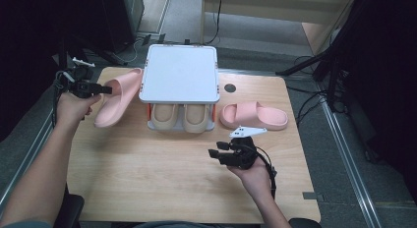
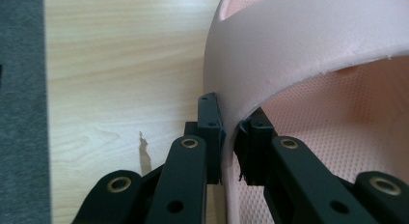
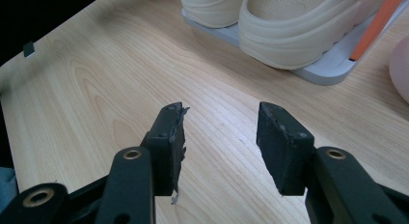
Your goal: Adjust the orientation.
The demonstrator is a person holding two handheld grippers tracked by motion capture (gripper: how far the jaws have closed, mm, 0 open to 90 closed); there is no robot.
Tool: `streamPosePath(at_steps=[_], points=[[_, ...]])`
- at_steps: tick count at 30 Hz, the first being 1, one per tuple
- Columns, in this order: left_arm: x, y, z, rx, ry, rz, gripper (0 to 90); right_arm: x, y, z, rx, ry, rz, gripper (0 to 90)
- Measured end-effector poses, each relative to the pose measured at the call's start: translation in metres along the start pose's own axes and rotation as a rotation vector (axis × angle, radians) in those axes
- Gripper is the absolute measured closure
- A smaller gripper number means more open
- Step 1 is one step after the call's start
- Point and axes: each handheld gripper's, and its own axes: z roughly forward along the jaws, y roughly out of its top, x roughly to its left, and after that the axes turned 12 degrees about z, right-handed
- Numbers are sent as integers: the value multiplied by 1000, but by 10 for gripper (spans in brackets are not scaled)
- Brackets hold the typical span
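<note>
A pink slide slipper (image 1: 118,96) lies at the table's left, tilted against the shelf's side. My left gripper (image 1: 104,90) is shut on its strap (image 2: 299,45); one jaw presses the strap's outside and the other its inside. A second pink slipper (image 1: 253,115) rests flat to the right of the shelf. A two-level rack (image 1: 179,73) with a white top board holds a pair of beige slippers (image 1: 179,117) on its lower level. My right gripper (image 1: 212,153) hovers open over bare wood in front of the rack, nothing between its jaws (image 3: 219,137).
The wooden table (image 1: 147,179) has a round cable hole (image 1: 229,88) at the back right. Orange rack posts (image 3: 376,26) stand beside the beige slippers (image 3: 299,31). Dark stands and cables surround the table on the floor.
</note>
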Motion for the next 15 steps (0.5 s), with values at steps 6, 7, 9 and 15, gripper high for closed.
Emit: streamPosePath(at_steps=[6, 7, 9, 15], points=[[0, 15, -8, 15, 29, 5, 815, 0, 4, 3, 2, 12, -5, 535], [0, 18, -9, 16, 35, 3, 815, 0, 5, 3, -1, 16, -10, 535], [0, 22, -12, 14, 44, 1, 815, 0, 6, 4, 1, 18, -7, 535], [2, 34, -19, 15, 56, -12, 813, 1, 9, 7, 6, 31, -16, 534]])
